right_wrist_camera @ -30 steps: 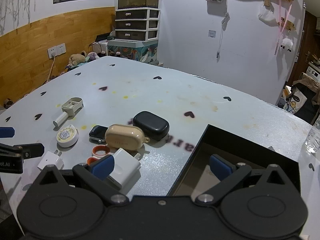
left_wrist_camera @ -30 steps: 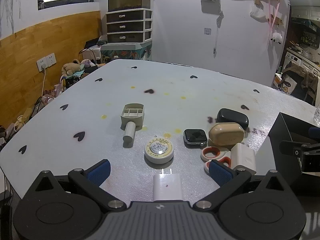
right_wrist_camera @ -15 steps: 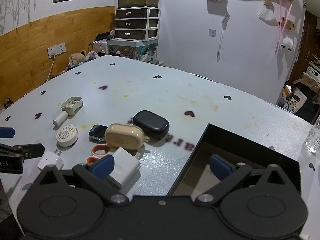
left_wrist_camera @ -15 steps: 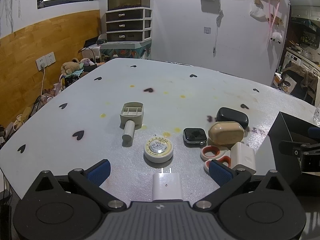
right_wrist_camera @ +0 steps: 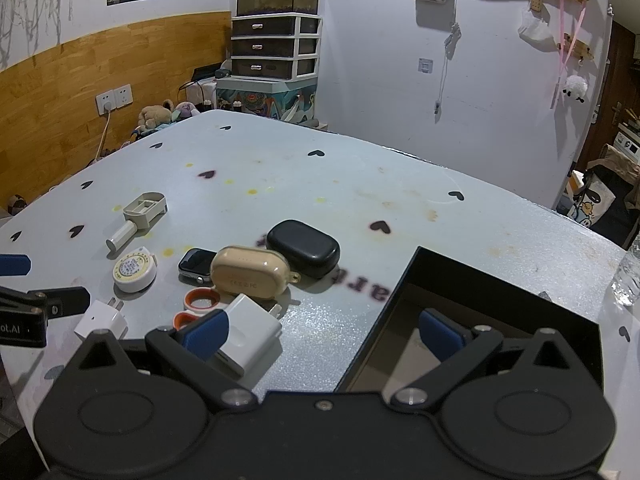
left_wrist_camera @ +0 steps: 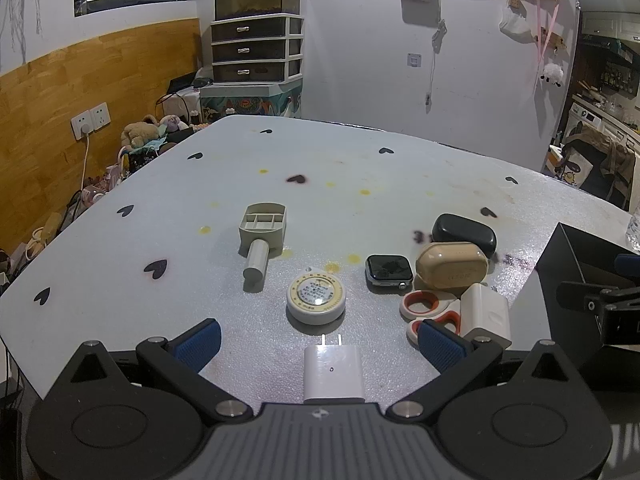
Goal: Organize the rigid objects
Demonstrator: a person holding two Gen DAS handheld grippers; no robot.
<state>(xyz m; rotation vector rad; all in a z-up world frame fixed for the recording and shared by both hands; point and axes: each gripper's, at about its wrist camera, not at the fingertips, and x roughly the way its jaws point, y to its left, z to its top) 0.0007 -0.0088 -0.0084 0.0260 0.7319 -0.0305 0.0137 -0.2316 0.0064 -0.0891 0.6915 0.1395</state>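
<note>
My left gripper [left_wrist_camera: 320,344] is open, its fingers either side of a small white charger [left_wrist_camera: 333,372] lying prongs away from me. Beyond it lie a round tape measure [left_wrist_camera: 316,298], a beige scoop [left_wrist_camera: 262,236], a smartwatch [left_wrist_camera: 388,273], a tan case [left_wrist_camera: 452,266], a black case [left_wrist_camera: 464,234], orange-handled scissors [left_wrist_camera: 428,310] and a bigger white charger [left_wrist_camera: 486,314]. My right gripper [right_wrist_camera: 326,330] is open and empty, its left finger over the bigger charger [right_wrist_camera: 250,332], its right finger over the black box [right_wrist_camera: 496,300].
The grey table [left_wrist_camera: 360,168] has heart marks and yellow stains. The black box [left_wrist_camera: 580,256] stands at the right edge. A clear bottle [right_wrist_camera: 630,276] stands far right. A drawer unit [left_wrist_camera: 256,50] and wood-panelled wall lie beyond the table.
Both grippers have stayed almost still; the left view has shifted only slightly. Nothing was taken hold of or moved.
</note>
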